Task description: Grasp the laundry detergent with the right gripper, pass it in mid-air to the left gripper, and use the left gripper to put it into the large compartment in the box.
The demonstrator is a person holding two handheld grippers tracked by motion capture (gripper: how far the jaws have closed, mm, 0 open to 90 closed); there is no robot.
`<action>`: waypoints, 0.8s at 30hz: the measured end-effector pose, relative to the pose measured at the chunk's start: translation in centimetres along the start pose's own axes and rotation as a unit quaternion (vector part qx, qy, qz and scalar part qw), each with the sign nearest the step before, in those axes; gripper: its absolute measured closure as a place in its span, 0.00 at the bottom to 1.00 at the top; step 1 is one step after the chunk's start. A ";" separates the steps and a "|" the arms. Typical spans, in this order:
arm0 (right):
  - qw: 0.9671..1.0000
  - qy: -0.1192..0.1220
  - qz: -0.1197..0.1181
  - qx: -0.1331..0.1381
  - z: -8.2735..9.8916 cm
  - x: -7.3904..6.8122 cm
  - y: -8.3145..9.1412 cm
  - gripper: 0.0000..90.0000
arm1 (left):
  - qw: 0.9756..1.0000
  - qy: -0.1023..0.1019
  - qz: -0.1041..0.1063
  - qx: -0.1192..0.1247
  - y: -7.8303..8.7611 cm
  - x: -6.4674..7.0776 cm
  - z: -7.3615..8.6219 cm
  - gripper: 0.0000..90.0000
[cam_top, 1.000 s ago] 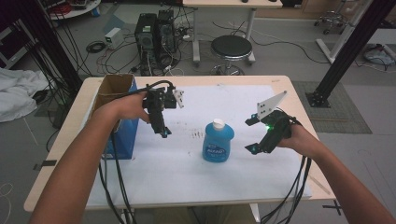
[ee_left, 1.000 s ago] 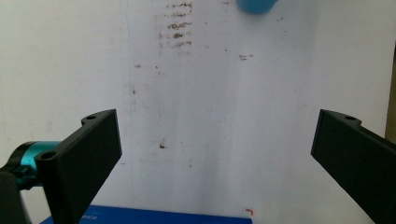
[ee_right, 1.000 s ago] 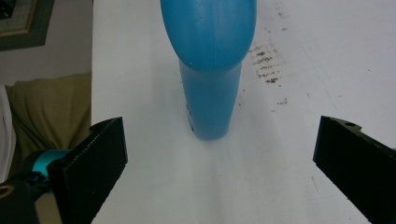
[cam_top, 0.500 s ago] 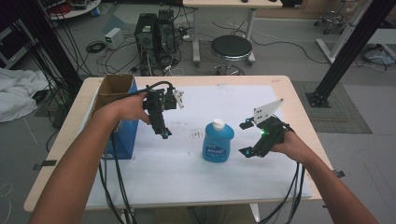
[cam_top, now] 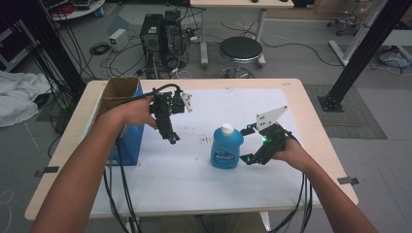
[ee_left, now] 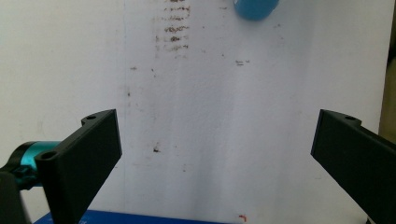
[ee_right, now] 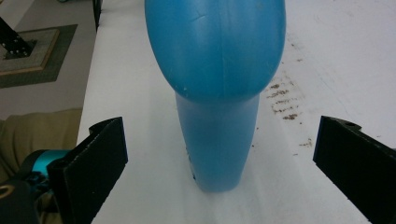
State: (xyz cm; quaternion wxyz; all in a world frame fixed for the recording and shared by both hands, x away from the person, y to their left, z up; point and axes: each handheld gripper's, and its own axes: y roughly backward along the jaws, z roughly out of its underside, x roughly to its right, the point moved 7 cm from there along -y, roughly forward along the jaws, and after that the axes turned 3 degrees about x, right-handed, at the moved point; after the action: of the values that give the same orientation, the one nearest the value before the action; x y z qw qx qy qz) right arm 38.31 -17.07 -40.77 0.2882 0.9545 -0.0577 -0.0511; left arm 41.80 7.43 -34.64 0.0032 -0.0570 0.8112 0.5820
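- The right hand-held gripper (cam_top: pixel 248 144) had closed in on the blue plastic bottle with a white cap (cam_top: pixel 227 147) over the past second, moving left across the bench (cam_top: pixel 311 121) from a spot well apart to just beside the bottle's right side.
- Its jaws stood wide and released, holding nothing; in the right gripper view the bottle (ee_right: pixel 217 93) rose upright between them, touching neither.
- The bottle itself had not moved: it stood upright near the middle of the white sheet (cam_top: pixel 194 189) covering the bench, just right of a patch of brown stains (cam_top: pixel 203 141).
- The left hand-held gripper (cam_top: pixel 171 137) hung where it had been, left of the bottle and apart from it, beside the open blue cardboard box (cam_top: pixel 128 145) at the bench's left edge.
- Its jaws were also spread and empty, pointed down at the stained sheet, with the bottle's base (ee_left: pixel 256 8) at the far edge of the left gripper view.
- The approach suggested a grasp of the bottle was about to follow; the jaws would need to travel a little farther before clenching on its narrow lower body.
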 end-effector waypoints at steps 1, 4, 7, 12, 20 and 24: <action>1.000 0.000 0.000 0.001 0.0 0.0 -0.1 0.02 | 1.000 0.001 0.000 0.000 0.0 0.0 0.0 0.02; 1.000 0.002 -0.001 0.006 0.0 0.0 -0.4 0.02 | 1.000 0.003 -0.003 0.003 0.0 -0.1 0.0 0.02; 1.000 0.000 -0.001 0.012 0.0 0.1 -0.8 0.02 | 1.000 0.005 -0.004 0.004 0.0 -0.1 0.0 0.02; 1.000 -0.001 -0.001 0.024 -0.1 0.1 -1.4 0.02 | 1.000 0.004 -0.007 0.006 0.1 -0.2 0.0 0.02; 0.999 -0.014 0.001 0.046 0.1 0.3 -2.5 0.02 | 1.000 0.005 -0.006 0.006 0.1 -0.2 0.2 0.02; 0.998 -0.020 0.005 0.063 0.2 0.6 -2.9 0.02 | 1.000 0.005 -0.005 0.006 0.1 -0.1 0.2 0.02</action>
State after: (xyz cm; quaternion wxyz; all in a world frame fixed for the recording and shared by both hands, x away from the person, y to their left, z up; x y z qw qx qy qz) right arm 39.10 -14.87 -42.56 0.2264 0.9693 -0.0715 -0.0647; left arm 41.92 7.61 -34.61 0.0025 -0.0639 0.8142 0.5771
